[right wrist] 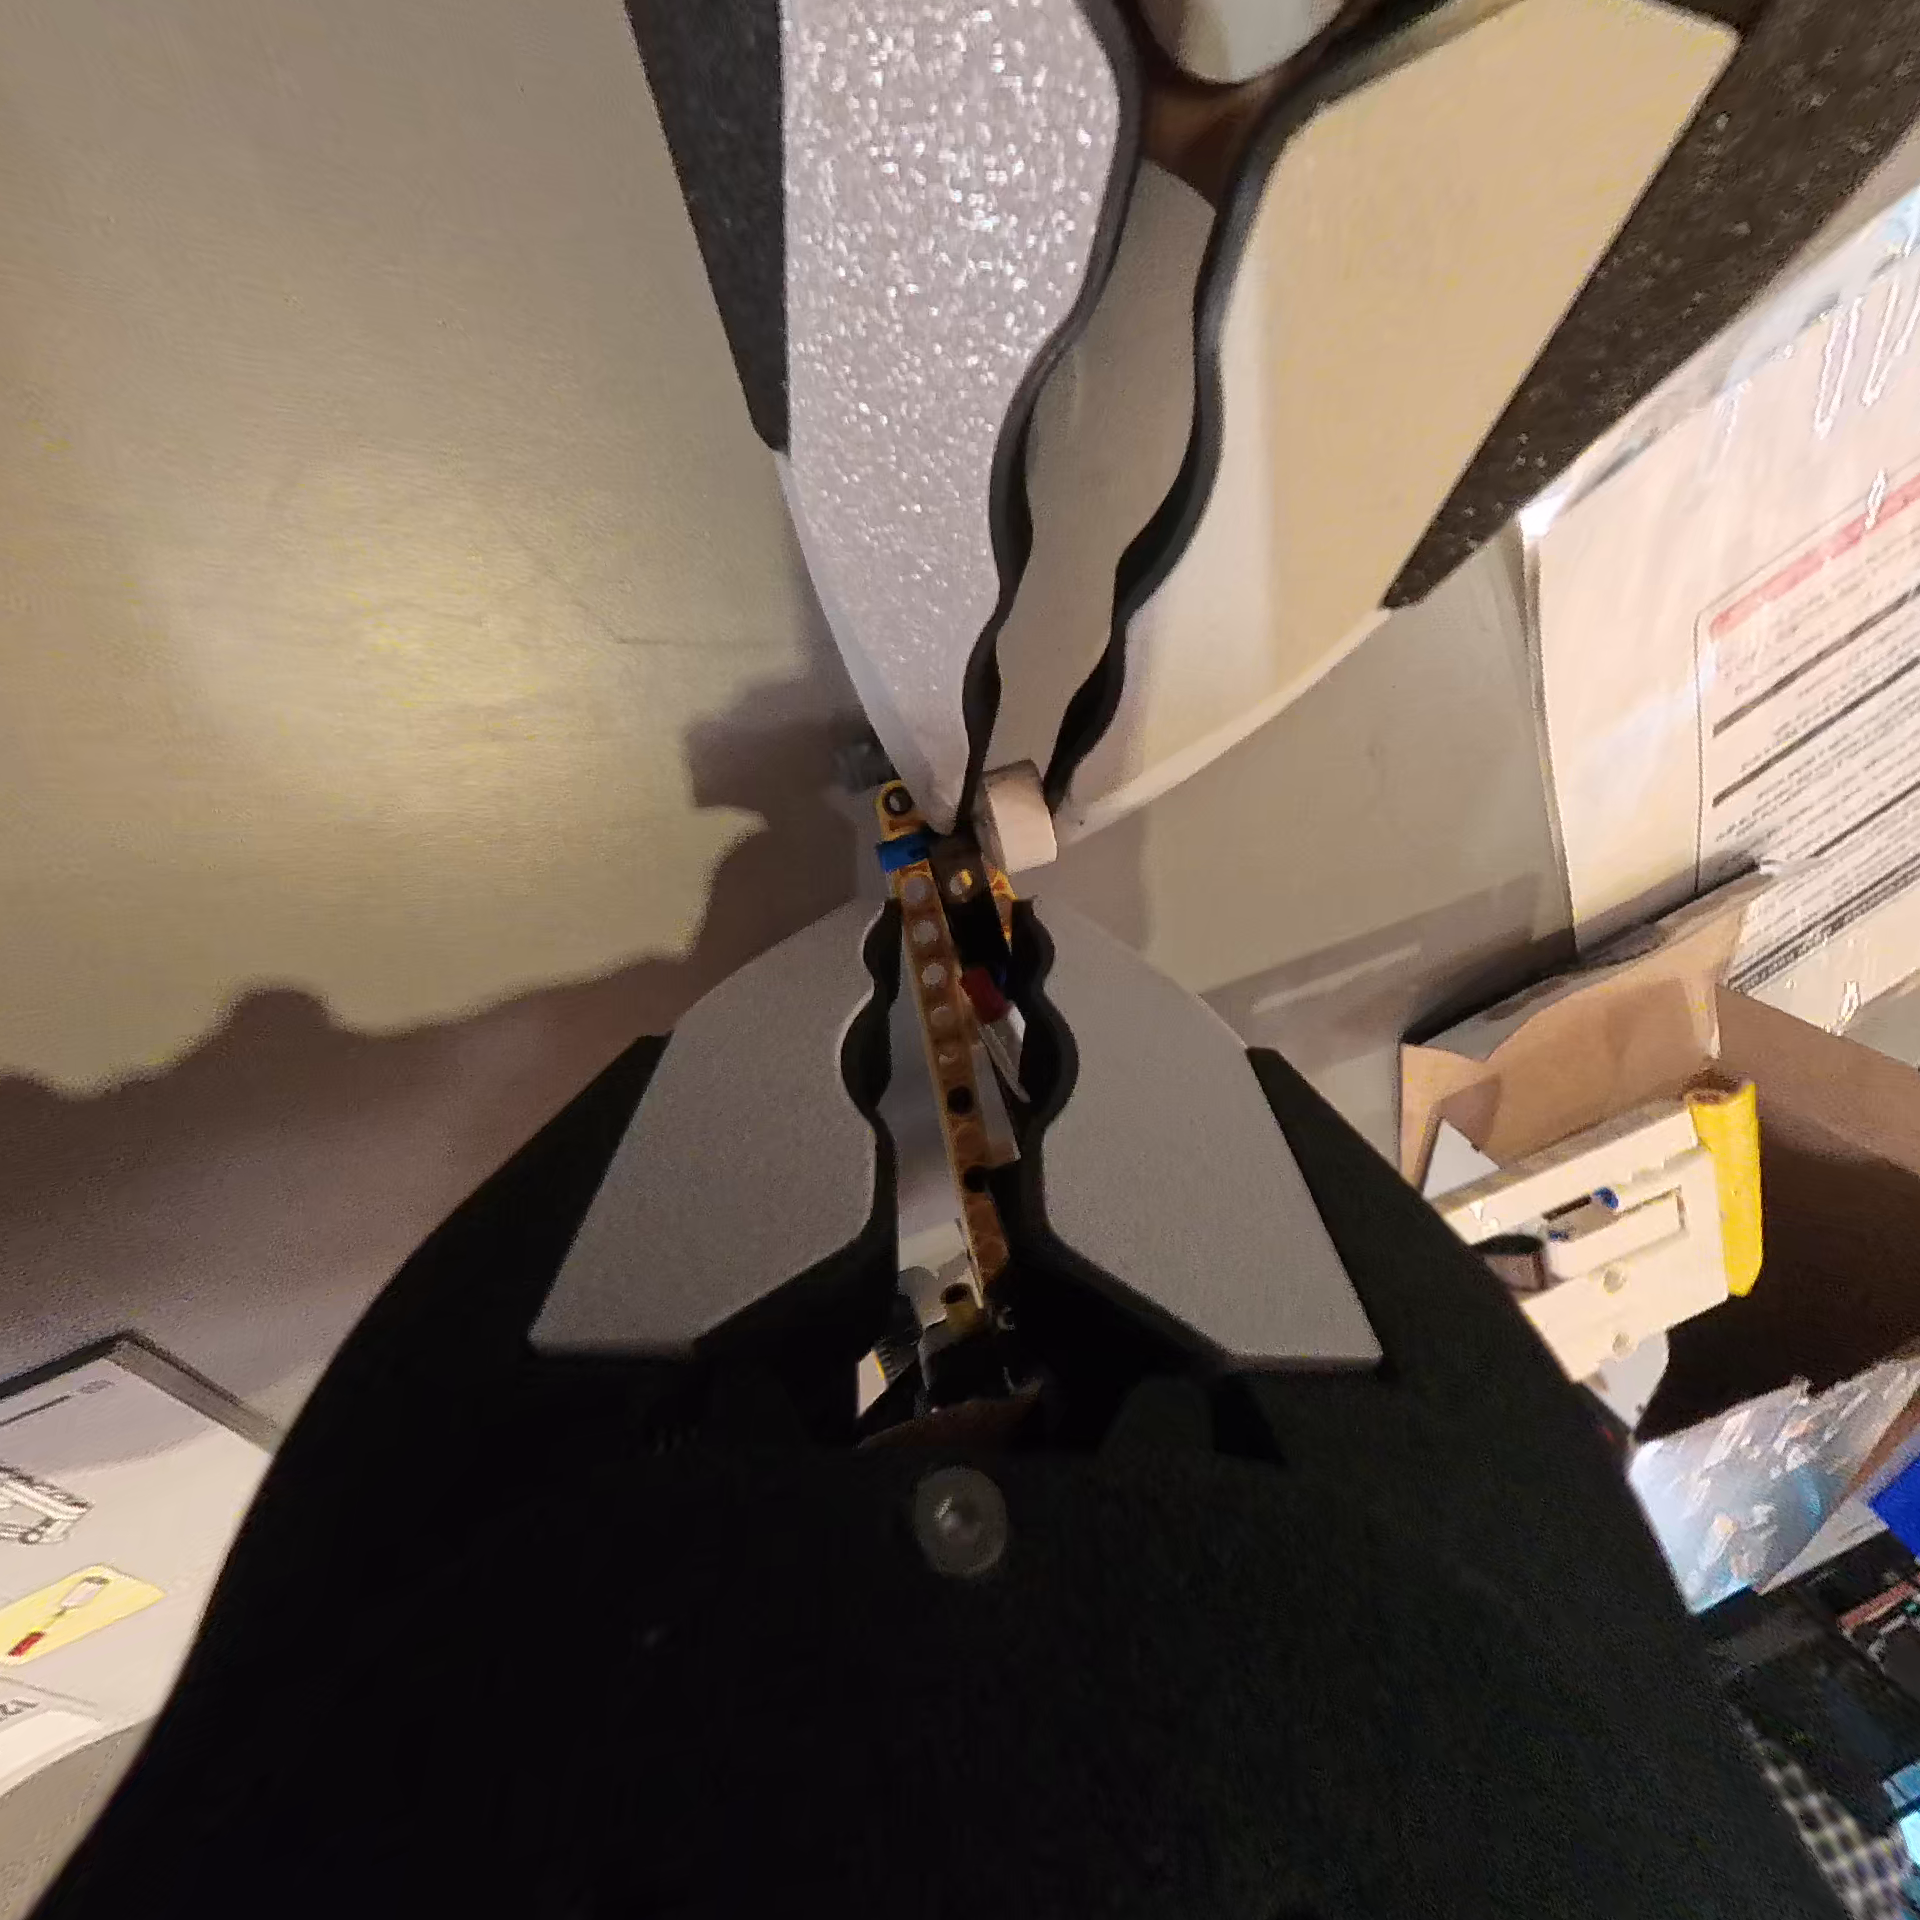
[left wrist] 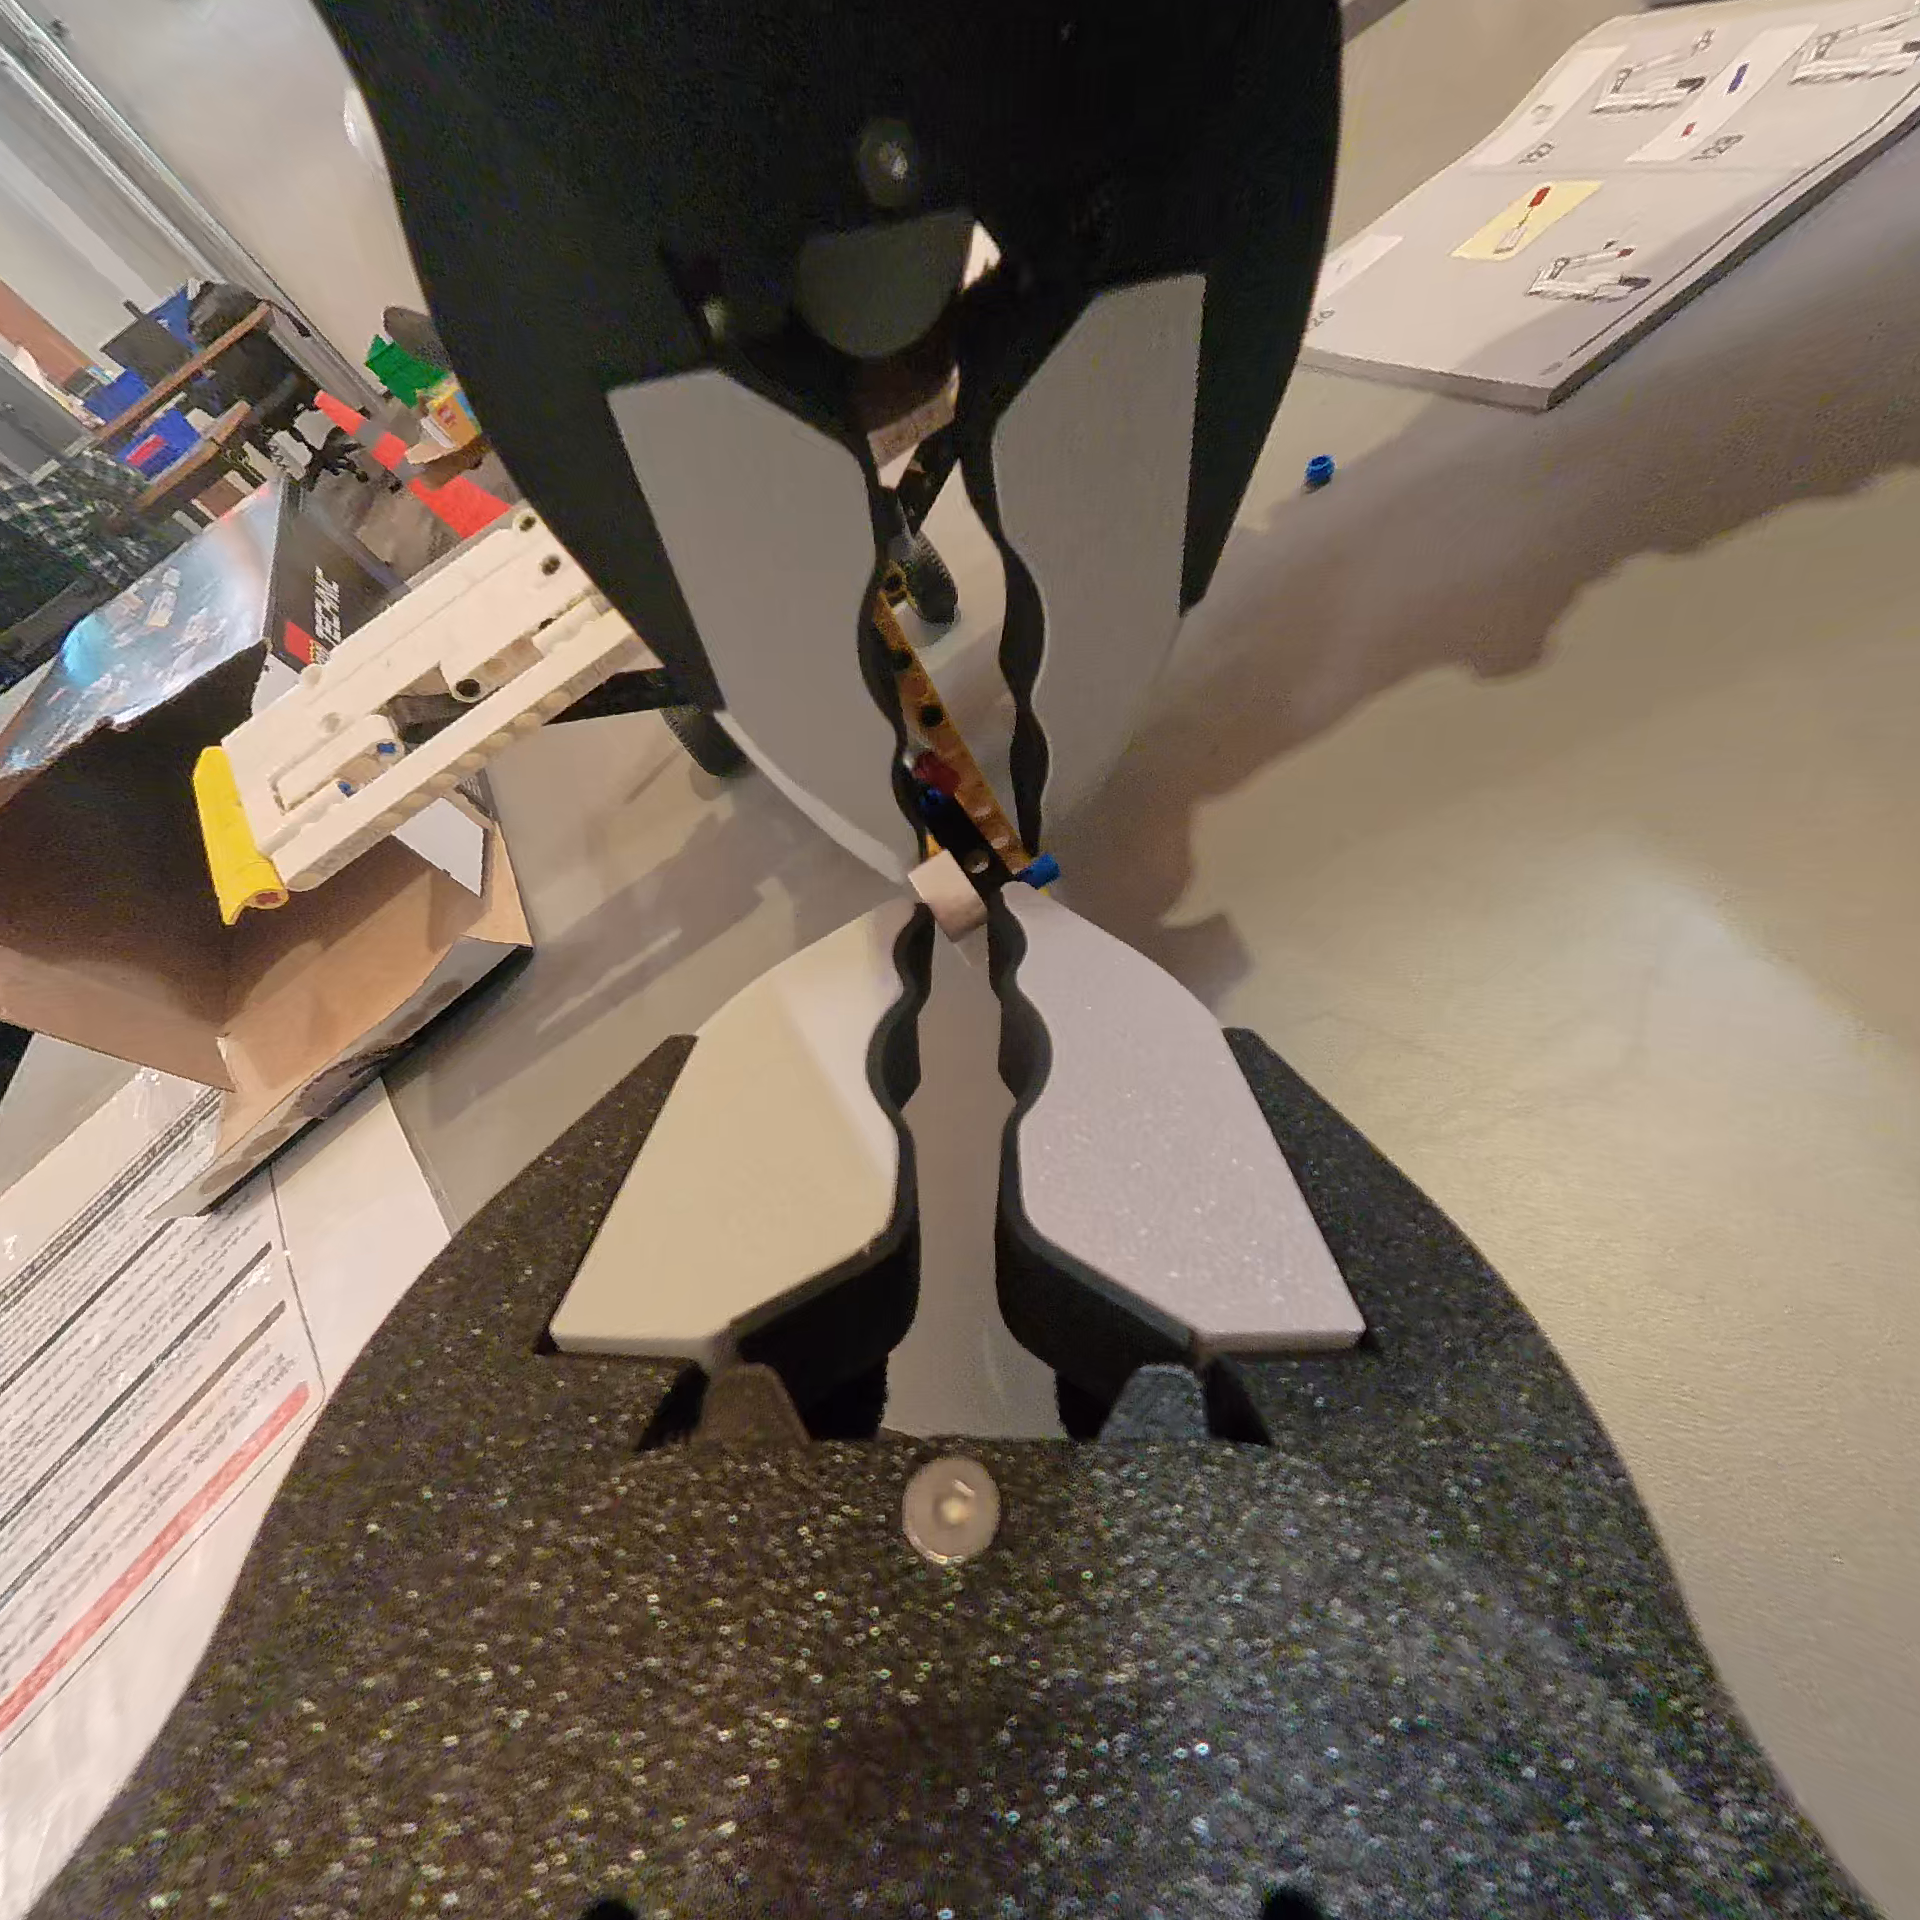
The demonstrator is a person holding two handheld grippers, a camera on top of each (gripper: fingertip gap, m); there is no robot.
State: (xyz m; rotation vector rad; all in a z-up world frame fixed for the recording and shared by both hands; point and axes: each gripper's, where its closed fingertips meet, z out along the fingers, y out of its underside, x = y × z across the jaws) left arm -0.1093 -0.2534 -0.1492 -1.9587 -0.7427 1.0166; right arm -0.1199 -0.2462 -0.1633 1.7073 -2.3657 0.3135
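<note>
Plainly, the left gripper (left wrist: 961,914) has its jaws pinched on a small white plastic bush (left wrist: 948,902), meeting the yellow holed toy beam assembly (right wrist: 951,1049) clamped lengthwise in the right gripper's (right wrist: 956,935) narrow jaws. Misaligned pressure could pop the bush loose onto the grey worktop (left wrist: 1558,1143). Printed box (left wrist: 187,623) and booklet (left wrist: 1621,197) lie nearby.

The left gripper (left wrist: 961,914) is showing grey fingers with black wavy pads and is pinching a small white bushing (left wrist: 948,902). The right gripper (right wrist: 956,925) is clamping a yellow holed beam (right wrist: 940,1018) that's carrying blue and red pins. The table (left wrist: 1558,1143) is looking beige-grey.
</note>
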